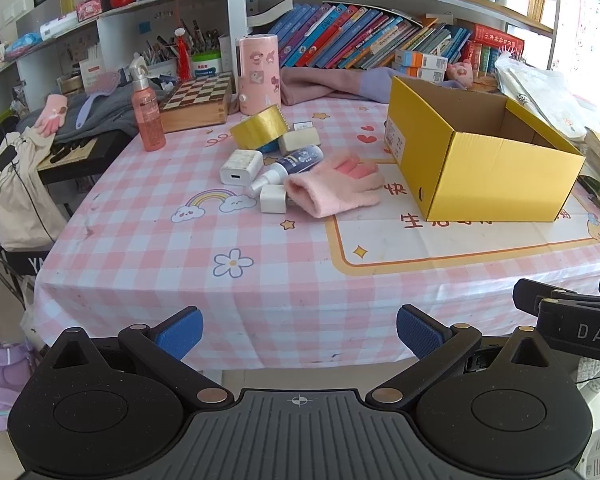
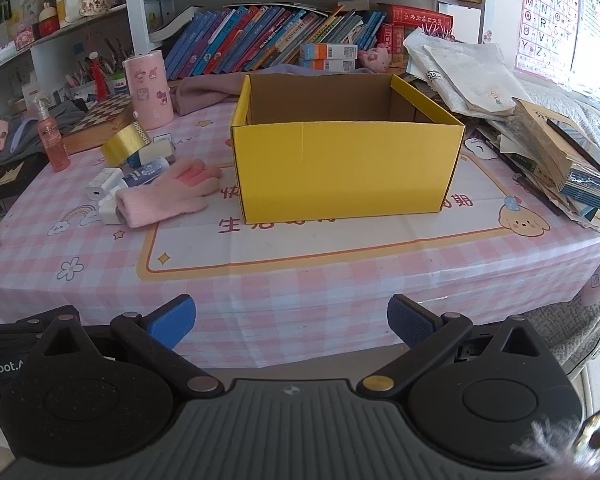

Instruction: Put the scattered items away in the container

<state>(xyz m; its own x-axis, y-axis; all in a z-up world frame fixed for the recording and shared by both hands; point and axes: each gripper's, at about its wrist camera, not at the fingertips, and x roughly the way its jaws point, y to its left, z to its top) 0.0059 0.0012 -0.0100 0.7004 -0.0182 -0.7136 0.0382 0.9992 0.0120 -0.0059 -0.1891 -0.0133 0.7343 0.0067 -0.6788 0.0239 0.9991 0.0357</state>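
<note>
Both grippers hang low at the near edge of the table, short of everything on it. The left gripper (image 1: 299, 332) has its blue-padded fingers spread wide with nothing between them, and the right gripper (image 2: 291, 322) is the same: wide apart and empty. In the right wrist view the yellow cardboard box (image 2: 348, 168) stands at the centre of the frame, open at the top, on the pink checked tablecloth (image 2: 300, 280); what shows of its brown inside is bare (the floor of it is hidden behind the near wall). In the left wrist view the same box (image 1: 496, 176) sits at the right of the frame, and the scattered items lie in a loose cluster at the middle, just left of it. Nearest the box is a pink fuzzy glove (image 1: 336, 188), lying flat with its fingers pointing toward the box but apart from it. Touching the glove's cuff is a small white charger block (image 1: 273, 199), and a larger white charger (image 1: 241, 167) lies just beyond it. Between them a small spray bottle (image 1: 288, 168) with a dark blue label lies on its side. Behind these, a roll of gold tape (image 1: 260, 128) stands tilted on edge, with a pale eraser-like block (image 1: 299, 141) just beside it.
</note>
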